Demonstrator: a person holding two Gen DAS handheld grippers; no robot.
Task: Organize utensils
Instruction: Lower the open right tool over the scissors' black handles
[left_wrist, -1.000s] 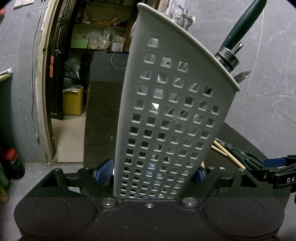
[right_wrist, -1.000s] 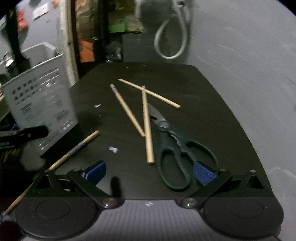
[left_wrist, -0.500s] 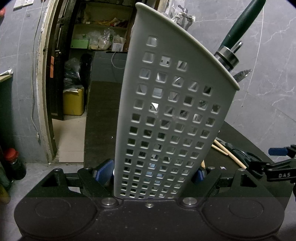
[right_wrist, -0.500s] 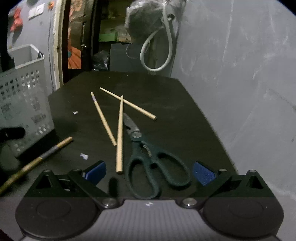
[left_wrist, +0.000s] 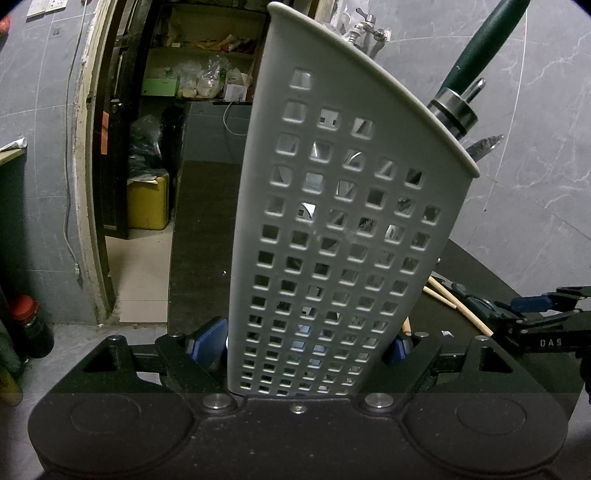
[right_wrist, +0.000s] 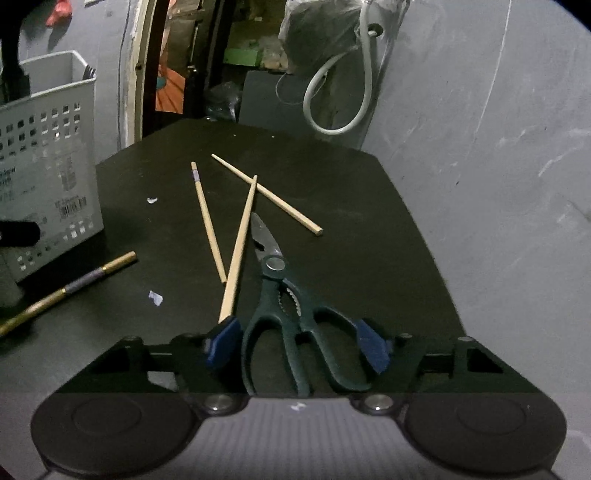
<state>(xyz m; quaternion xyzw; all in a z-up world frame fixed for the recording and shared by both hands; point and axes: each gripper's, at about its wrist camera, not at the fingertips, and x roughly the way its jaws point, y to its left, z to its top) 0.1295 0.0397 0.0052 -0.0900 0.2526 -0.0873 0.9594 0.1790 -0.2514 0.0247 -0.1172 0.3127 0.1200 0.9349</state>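
The scissors (right_wrist: 295, 314) are seen lying flat on the dark surface (right_wrist: 351, 206), their green handle loops bracketed by the closing jaws of the right hand-held gripper (right_wrist: 295, 345), whose pads are not yet pressed on them. A chopstick (right_wrist: 238, 251) lies against the left pad, so it could be caught or dragged with the handles. Farther left, the grey utensil basket (left_wrist: 343, 229) is kept clamped by the left hand-held gripper (left_wrist: 308, 343); it could be tipped if jostled.
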